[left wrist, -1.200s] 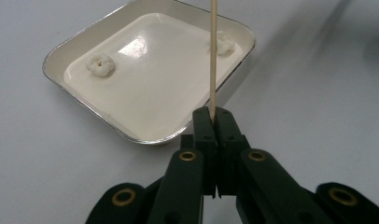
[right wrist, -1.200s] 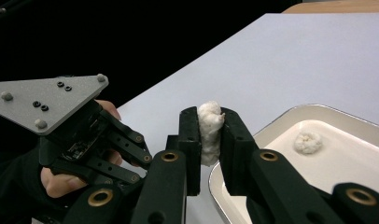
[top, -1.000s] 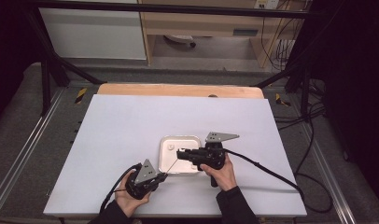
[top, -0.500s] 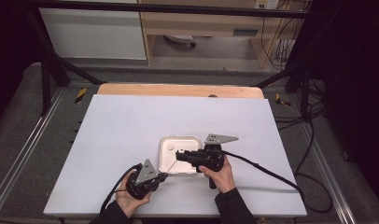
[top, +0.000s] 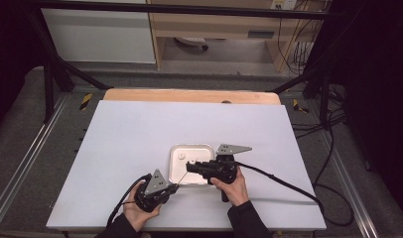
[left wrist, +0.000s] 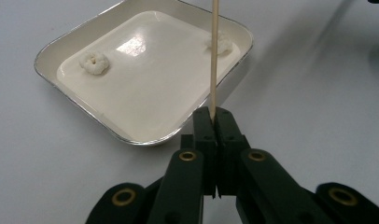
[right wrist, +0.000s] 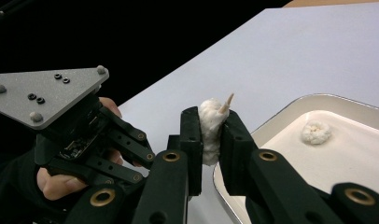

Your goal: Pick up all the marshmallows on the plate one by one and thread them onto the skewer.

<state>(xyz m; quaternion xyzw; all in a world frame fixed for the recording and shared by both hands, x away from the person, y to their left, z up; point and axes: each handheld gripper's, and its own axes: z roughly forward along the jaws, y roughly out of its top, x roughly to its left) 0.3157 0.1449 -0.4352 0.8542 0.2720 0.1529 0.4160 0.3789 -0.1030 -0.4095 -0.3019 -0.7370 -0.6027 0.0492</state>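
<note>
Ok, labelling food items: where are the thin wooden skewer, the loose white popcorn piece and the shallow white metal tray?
thin wooden skewer (left wrist: 214, 60), left gripper view, mid-shaft
loose white popcorn piece (left wrist: 94, 62), left gripper view, centre
shallow white metal tray (left wrist: 103, 125), left gripper view, near rim

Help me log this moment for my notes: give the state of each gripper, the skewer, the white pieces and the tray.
left gripper: shut on the skewer's end.
skewer: held, pointing over the tray, tip through the clamped piece.
right gripper: shut on a white piece.
clamped white piece: squeezed between the jaws, skewer tip poking out.
loose white piece: lying in the tray.
tray: flat on the table.
</note>
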